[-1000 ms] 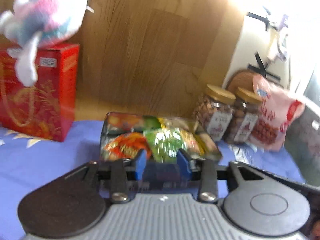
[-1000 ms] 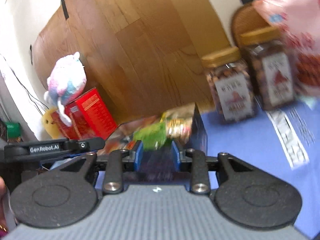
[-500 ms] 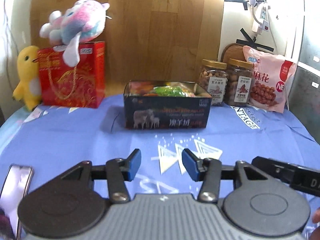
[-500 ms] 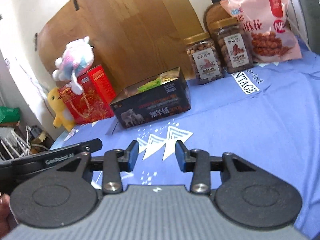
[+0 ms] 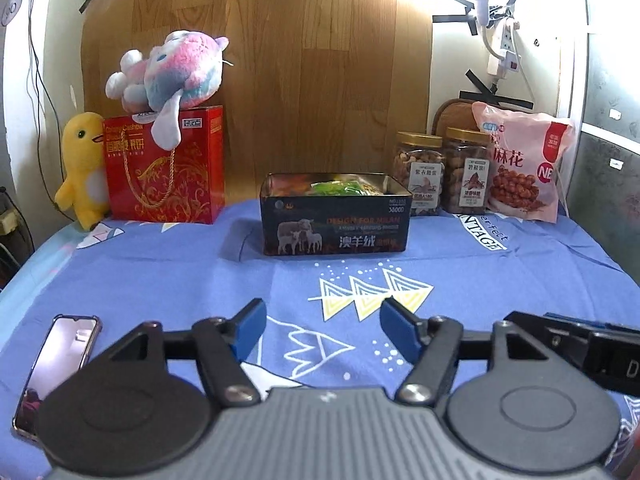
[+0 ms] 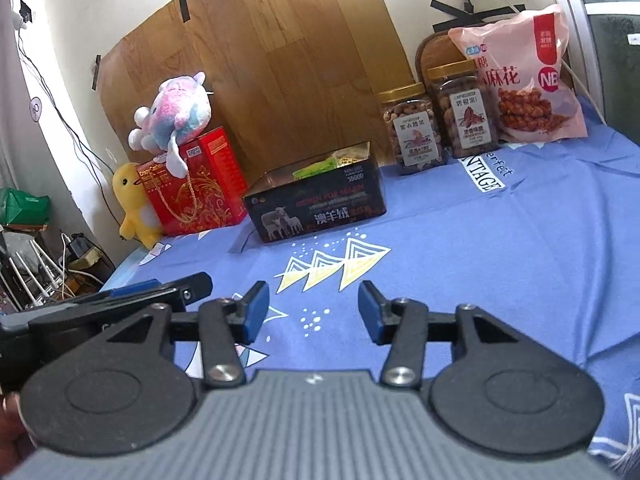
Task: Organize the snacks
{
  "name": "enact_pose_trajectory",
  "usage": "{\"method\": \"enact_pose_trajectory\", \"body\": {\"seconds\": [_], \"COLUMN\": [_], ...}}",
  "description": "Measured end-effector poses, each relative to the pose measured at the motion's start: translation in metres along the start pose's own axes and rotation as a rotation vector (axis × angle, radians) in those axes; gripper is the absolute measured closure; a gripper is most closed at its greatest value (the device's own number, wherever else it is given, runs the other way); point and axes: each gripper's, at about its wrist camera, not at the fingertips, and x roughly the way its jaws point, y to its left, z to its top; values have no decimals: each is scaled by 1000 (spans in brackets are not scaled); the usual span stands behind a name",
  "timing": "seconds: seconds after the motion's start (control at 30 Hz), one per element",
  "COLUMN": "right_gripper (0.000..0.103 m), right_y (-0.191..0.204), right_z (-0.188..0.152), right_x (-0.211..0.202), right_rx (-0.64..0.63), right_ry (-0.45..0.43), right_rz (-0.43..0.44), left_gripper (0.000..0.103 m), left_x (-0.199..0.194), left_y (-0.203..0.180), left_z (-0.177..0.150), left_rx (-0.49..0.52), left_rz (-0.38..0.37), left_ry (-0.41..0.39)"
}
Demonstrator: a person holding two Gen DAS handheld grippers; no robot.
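Note:
A dark tin box [image 5: 335,218] [image 6: 316,206] sits mid-table on the blue cloth, holding green and orange snack packets [image 5: 334,187] [image 6: 320,168]. My left gripper [image 5: 323,330] hovers over the cloth well in front of the box, jaws opening, nothing between its blue pads. My right gripper [image 6: 312,312] is likewise back from the box, jaws opening and empty. The other gripper's black body shows at each view's edge: the right one [image 5: 580,344], the left one [image 6: 120,300]. Two nut jars [image 5: 442,172] [image 6: 438,120] and a pink snack bag [image 5: 524,168] [image 6: 524,80] stand at the back right.
A red gift box [image 5: 164,168] [image 6: 196,188] with a pink plush toy [image 5: 172,76] on top and a yellow plush duck [image 5: 82,168] stand at the back left. A phone [image 5: 56,364] lies at the near left. A wooden board leans on the wall behind.
Both grippers have pulled back from right over the tin box to the near part of the table. Their jaws have spread apart, nothing in them.

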Motion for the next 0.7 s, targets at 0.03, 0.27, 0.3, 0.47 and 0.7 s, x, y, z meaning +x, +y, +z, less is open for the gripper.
{"method": "enact_pose_trajectory", "body": {"seconds": [0.03, 0.27, 0.3, 0.47, 0.7], "right_gripper": [51, 47, 47, 47, 47], "right_y": [0, -3, -4, -13, -23], "right_z": [0, 3, 3, 9, 25], "right_x": [1, 12, 13, 27, 55], "right_rx": [1, -5, -6, 8, 15], "right_ry": [1, 0, -2, 8, 30], "right_rz": [0, -30, -36, -50, -57], "left_gripper": [31, 12, 9, 0, 0], "left_x": [1, 12, 14, 30, 68], "left_y": [1, 2, 3, 0, 1], "left_z": [0, 4, 5, 9, 20], "left_rx": [0, 7, 5, 14, -1], "left_rz": [2, 27, 27, 16, -29], "left_ry": [1, -11, -11, 9, 100]}}
